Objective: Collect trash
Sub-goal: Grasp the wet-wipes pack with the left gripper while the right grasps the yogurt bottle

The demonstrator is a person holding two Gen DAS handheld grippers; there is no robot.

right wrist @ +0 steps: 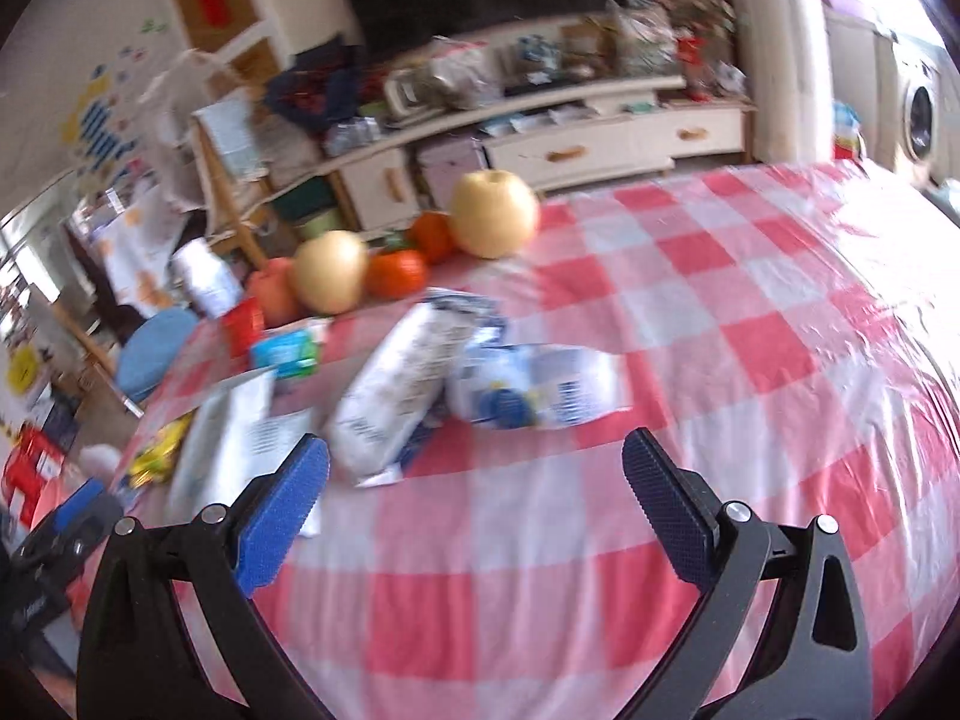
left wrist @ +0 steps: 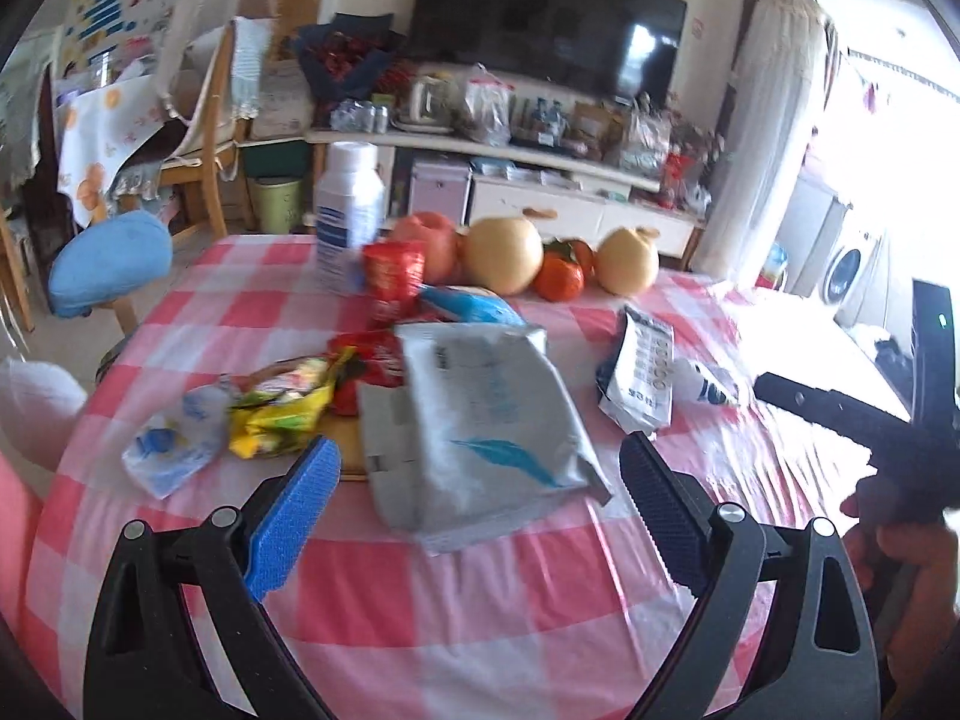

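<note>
Both claws gape; grey pouch lies seemingly just ahead of left claw.

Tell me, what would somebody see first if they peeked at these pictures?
Probably the red-and-white checked tablecloth, with crinkly wrappers scattered over it; the big grey pouch lies just ahead of the open left tongs. At the table's far edge stands a row of fruit: two yellow pears with oranges between them. The open right tongs point toward a white packet.
</note>
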